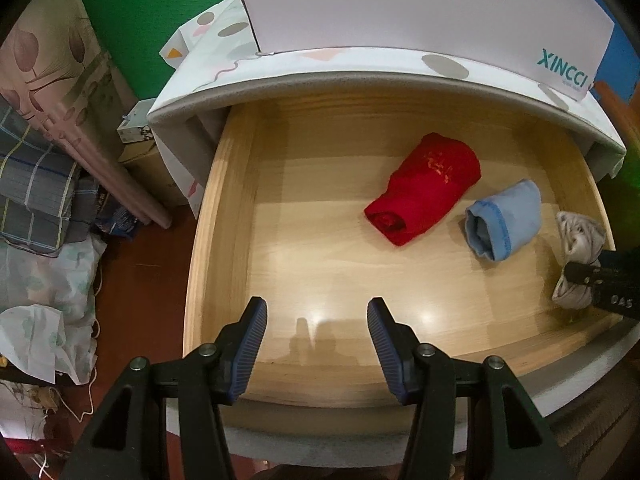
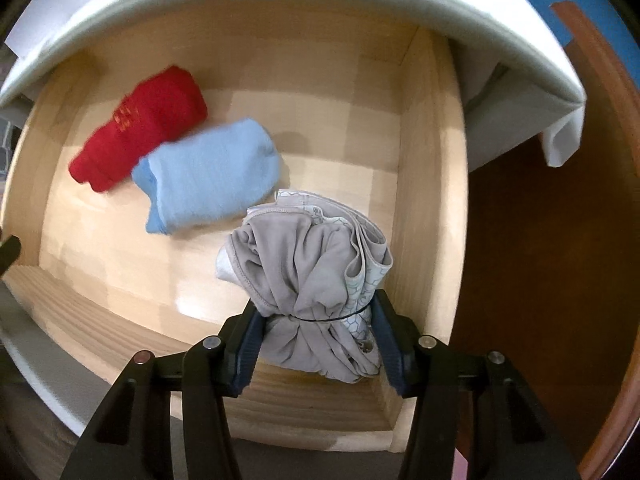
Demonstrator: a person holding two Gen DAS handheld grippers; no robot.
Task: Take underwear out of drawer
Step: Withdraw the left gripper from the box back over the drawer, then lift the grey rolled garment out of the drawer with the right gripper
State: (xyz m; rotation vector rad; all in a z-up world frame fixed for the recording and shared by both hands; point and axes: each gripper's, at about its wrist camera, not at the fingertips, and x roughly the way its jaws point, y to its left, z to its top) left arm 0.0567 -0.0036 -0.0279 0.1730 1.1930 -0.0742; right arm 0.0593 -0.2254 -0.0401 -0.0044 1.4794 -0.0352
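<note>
Your right gripper (image 2: 316,340) clamps the grey underwear (image 2: 308,276) at its bunched middle to lift it from the drawer (image 1: 224,208); your left gripper (image 1: 317,316) waits apart, empty.

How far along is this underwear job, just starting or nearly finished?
Early on. Done: the wooden drawer stands pulled open. In hand: the right gripper is clamped on the grey bundle, near the drawer's right wall. Left: the red roll and the light blue roll lie on the drawer floor. The left gripper hangs open and empty above the front.
</note>
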